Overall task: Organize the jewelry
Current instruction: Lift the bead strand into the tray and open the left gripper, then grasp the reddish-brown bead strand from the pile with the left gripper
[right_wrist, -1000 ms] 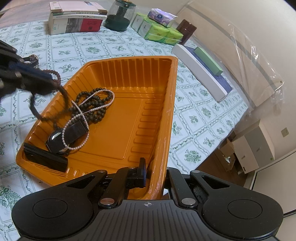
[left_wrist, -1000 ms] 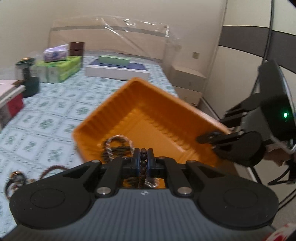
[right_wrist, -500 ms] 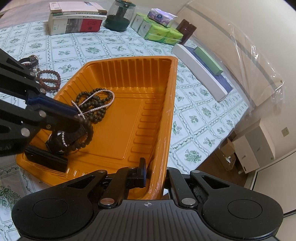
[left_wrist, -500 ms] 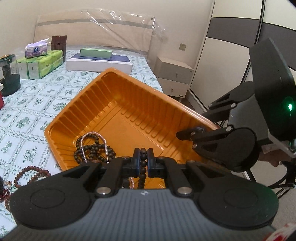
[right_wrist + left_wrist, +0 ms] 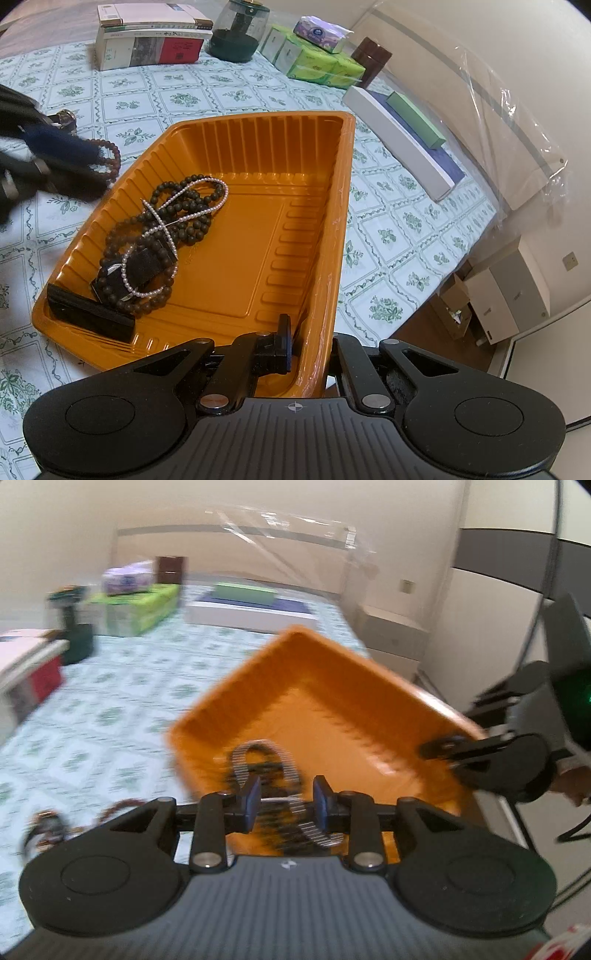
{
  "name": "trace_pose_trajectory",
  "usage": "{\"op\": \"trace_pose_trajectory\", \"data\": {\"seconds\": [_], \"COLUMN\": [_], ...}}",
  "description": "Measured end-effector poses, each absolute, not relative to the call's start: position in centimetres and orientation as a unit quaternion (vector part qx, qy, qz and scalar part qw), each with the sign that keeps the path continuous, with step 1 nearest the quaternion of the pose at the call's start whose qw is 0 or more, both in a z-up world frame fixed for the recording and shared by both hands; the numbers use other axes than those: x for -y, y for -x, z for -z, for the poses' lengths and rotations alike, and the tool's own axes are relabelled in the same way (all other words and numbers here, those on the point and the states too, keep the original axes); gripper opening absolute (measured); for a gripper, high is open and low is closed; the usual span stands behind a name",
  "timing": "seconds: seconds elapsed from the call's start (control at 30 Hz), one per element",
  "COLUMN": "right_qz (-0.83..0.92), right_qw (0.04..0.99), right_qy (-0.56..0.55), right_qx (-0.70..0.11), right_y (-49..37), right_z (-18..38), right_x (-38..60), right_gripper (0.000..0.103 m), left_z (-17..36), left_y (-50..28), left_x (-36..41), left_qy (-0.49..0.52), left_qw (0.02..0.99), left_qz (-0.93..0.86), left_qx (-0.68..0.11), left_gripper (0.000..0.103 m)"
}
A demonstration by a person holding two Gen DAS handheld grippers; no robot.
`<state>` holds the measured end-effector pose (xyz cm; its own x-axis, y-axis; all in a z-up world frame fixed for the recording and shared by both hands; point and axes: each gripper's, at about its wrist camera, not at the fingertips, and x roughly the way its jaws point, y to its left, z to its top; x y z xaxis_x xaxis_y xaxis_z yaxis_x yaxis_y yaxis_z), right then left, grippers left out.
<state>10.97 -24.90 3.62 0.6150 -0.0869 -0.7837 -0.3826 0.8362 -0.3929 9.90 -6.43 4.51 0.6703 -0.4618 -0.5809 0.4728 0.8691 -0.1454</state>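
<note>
Since half a second ago the left gripper (image 5: 286, 805) has let go of the dark bead bracelet it held pinched upright between its pads: its jaws have just been opening, they now stand partly apart with nothing gripped between them, and the gripper has pulled back from over the tray toward the tray's left side. In the right wrist view it shows only as a dark blur (image 5: 55, 162) at the left edge, beside the tray's long wall and above the cloth. The right gripper (image 5: 306, 343) has kept its place, jaws closed tight on the near corner of the orange tray (image 5: 295, 206), one finger inside the wall and one outside. The tray lies on the flowered bedspread (image 5: 207, 96) with its long axis running away from the right gripper toward the far boxes. In its left half lies a tangle of dark bead bracelets (image 5: 177, 218) with a pearl strand (image 5: 166, 225) looped over them, lengthwise along the tray, and a black bar (image 5: 88, 314) lies across the near left corner. A reddish bead bracelet (image 5: 112, 158) rests on the cloth just outside the left wall, partly hidden by the blurred gripper. The left wrist view is smeared by motion, so the jewelry there is hard to make out.
</note>
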Motion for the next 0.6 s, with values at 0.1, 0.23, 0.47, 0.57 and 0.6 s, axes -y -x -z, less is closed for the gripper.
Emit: {"op": "trace_pose_trajectory", "data": {"seconds": [0.1,0.23,0.47,0.57,0.6], "right_qz": [-0.086,-0.086,-0.086,-0.086,-0.086], "right_qw": [0.856,0.856,0.856,0.856,0.856], "right_qy": [0.273,0.273,0.272,0.272,0.272], "right_qx": [-0.430,-0.431,-0.431,-0.432,-0.431], "right_y": [-11.0,-11.0,-11.0,-11.0,-11.0], "right_z": [-3.6,-3.6,-3.6,-3.6,-3.6], "right_x": [24.9,24.9,24.9,25.0,25.0], "right_gripper": [0.005,0.005,0.005,0.005,0.005], "left_z": [-4.2,-3.1,-0.1,1.1,1.3], "left_y": [-9.3,-8.1,-7.4,-7.9,-8.2], "left_x": [3.6,-0.5,-4.5,-4.7,-4.6], "left_qy": [-0.018,-0.012,-0.015,-0.034,-0.039], "left_qw": [0.927,0.936,0.934,0.932,0.932], "left_qz": [0.209,0.151,0.087,0.088,0.089], "left_qx": [-0.310,-0.319,-0.346,-0.349,-0.348], "left_gripper": [0.030,0.031,0.032,0.032,0.032]}}
